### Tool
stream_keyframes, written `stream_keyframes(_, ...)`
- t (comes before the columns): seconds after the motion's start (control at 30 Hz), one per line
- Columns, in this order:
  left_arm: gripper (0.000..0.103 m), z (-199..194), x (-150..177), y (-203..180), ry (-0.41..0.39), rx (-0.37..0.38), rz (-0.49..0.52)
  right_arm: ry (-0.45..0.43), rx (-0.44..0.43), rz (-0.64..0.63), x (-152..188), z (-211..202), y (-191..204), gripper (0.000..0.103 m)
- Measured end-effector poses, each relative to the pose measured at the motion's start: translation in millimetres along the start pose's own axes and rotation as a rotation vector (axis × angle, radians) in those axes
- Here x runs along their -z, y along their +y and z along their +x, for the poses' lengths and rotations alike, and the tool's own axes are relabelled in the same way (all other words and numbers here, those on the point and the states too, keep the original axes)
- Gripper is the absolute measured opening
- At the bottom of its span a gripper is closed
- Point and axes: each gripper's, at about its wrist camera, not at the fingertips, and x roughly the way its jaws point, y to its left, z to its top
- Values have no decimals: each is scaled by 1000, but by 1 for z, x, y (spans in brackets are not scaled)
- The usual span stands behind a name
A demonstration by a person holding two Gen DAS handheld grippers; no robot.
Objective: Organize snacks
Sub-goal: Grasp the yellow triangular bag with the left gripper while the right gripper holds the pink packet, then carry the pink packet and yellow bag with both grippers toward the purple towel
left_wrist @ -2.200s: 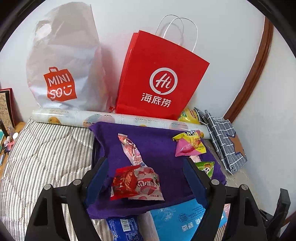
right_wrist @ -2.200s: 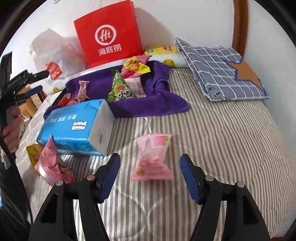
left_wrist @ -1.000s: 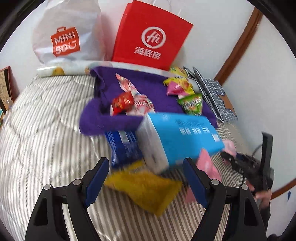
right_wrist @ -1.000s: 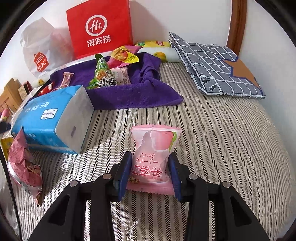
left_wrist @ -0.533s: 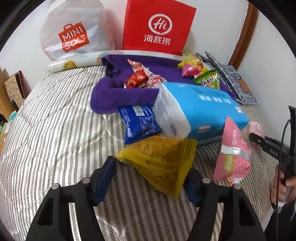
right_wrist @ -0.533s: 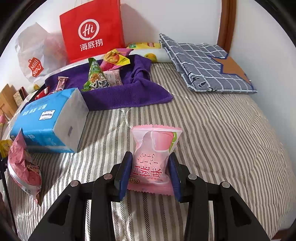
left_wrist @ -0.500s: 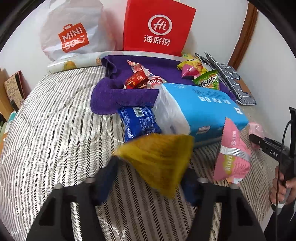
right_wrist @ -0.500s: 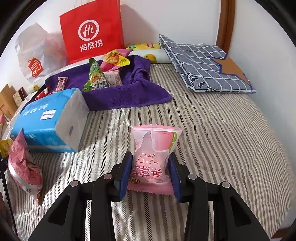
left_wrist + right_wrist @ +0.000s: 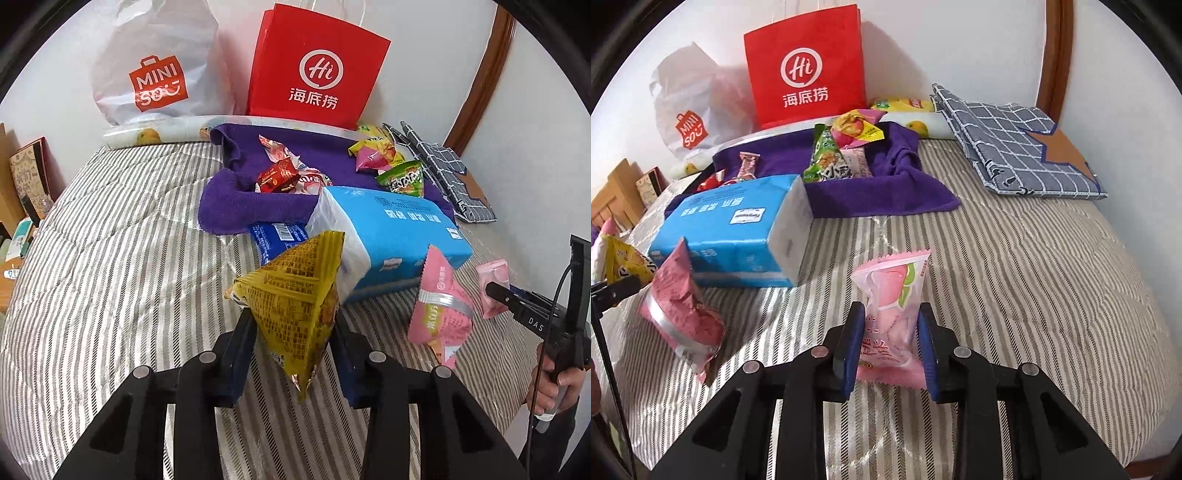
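Observation:
My left gripper [image 9: 293, 343] is shut on a yellow snack packet [image 9: 295, 299] and holds it above the striped bed. My right gripper [image 9: 890, 339] is shut on a pink peach snack packet [image 9: 892, 317], lifted just off the bed; that packet also shows in the left wrist view [image 9: 493, 291]. A purple towel [image 9: 236, 206] near the wall carries several small snacks, among them a red packet [image 9: 277, 177] and a green packet [image 9: 400, 181]. A pink snack bag [image 9: 439, 310] stands on the bed beside the blue tissue pack [image 9: 399, 236].
A red paper bag [image 9: 317, 66] and a white Miniso bag [image 9: 155, 70] lean on the wall. A blue snack packet [image 9: 279, 238] lies by the towel. A checked grey cloth [image 9: 1015, 147] lies at the right. Wooden furniture [image 9: 617, 192] stands off the bed's left.
My left gripper moved back from the towel, closed on the yellow packet and lifted it. My right gripper closed on the pink peach packet and raised it slightly.

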Motion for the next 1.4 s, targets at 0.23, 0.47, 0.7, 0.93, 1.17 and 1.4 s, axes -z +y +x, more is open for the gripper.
stream_keyframes(0.23, 37, -15, 4, 3, -30, 24, -11, -7, -73, 33, 5, -12, -9, 24)
stream_keyframes(0.47, 37, -20, 6, 3, -44, 34, -10, 6, -64, 2, 7, -8, -6, 30)
stream_keyframes(0.7, 37, -26, 6, 1, -62, 64, -15, 23, -16, -21, 12, 8, -2, 37)
stream_keyframes(0.93, 37, -33, -2, -3, -98, 93, -6, -18, -32, -9, 2, -7, 1, 26)
stream_keyframes(1.17, 37, -37, -12, -9, -126, 118, -5, -43, -54, -39, -13, -14, 12, 21)
stream_keyframes(1.4, 37, -38, -27, -13, -144, 134, -12, -79, -83, -36, -27, -27, 15, 21)
